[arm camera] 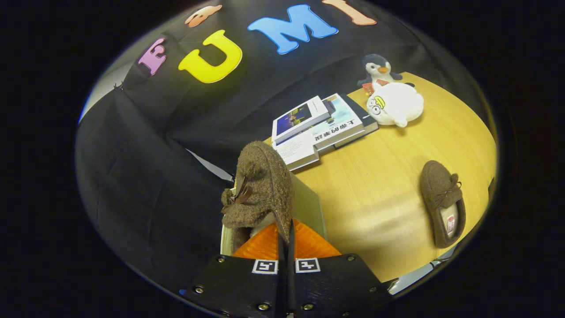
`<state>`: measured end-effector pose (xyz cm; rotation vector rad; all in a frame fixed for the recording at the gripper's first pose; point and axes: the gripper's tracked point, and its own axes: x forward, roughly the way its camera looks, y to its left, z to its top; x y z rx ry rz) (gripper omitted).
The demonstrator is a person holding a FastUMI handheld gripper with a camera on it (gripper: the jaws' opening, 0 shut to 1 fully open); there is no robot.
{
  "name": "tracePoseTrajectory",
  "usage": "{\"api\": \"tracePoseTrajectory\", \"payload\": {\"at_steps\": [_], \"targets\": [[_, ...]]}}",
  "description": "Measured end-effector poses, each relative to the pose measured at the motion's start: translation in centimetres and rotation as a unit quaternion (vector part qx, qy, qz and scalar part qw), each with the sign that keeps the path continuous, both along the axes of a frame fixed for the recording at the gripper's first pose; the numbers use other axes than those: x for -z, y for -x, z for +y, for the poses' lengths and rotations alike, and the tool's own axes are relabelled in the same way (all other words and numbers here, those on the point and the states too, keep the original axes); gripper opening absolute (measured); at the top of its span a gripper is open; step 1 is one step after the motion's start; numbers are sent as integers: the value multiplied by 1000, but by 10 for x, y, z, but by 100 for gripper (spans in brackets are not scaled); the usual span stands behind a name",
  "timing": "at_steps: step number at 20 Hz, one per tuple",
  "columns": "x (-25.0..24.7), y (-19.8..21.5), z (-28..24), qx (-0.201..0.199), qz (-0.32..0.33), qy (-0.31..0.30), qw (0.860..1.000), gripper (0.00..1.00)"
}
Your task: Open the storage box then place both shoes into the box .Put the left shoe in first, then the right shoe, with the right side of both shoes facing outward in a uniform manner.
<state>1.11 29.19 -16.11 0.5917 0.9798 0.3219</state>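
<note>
Brown slipper (260,190) pinched at its collar between the nearly closed orange fingers (265,243) of the gripper (286,245), held above the pale storage box (309,207) just ahead; second slipper (442,203) lies well apart on the table (375,176); judged step: lowering the first shoe in, right side outward.

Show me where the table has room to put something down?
The biggest bare patch of table lies between the books, the held shoe pinched in the gripper, and the other shoe. It is crowded by the books, white plush and penguin.
</note>
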Motion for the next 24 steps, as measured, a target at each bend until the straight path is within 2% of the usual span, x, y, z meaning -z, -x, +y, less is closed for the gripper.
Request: {"api": "tracePoseTrajectory", "payload": {"at_steps": [9,24], "targets": [[34,12,75,-30,29,15,999,1],[114,26,132,-28,107,74,991,1]]}}
